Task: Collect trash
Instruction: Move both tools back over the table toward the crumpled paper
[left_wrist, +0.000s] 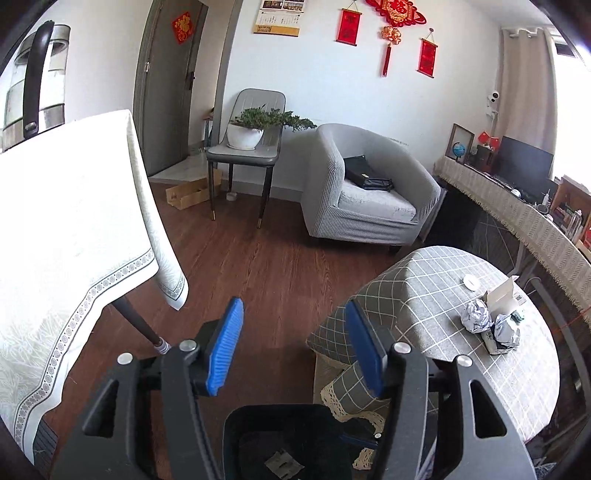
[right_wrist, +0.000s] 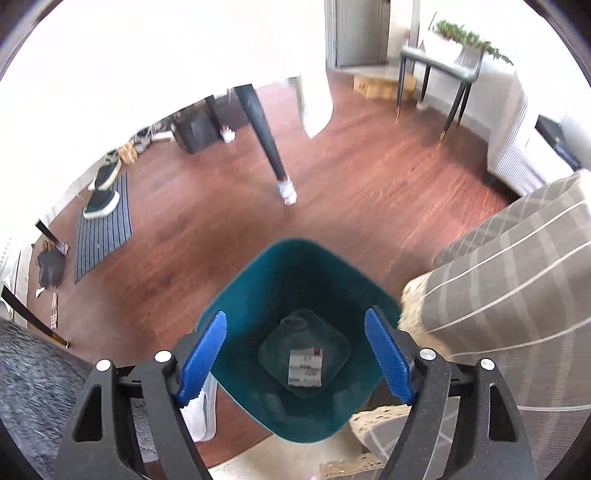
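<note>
both grippers (left_wrist: 295, 345) (right_wrist: 295, 363) spread, empty, above teal bin (right_wrist: 295, 266); crumpled trash (left_wrist: 476, 315) probably foil, right.

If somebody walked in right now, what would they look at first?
Probably the teal trash bin on the wooden floor, right below the open right gripper, with a small printed paper lying at its bottom. Next, the crumpled foil balls beside a white card on the checked tablecloth, to the right of the open left gripper.
</note>
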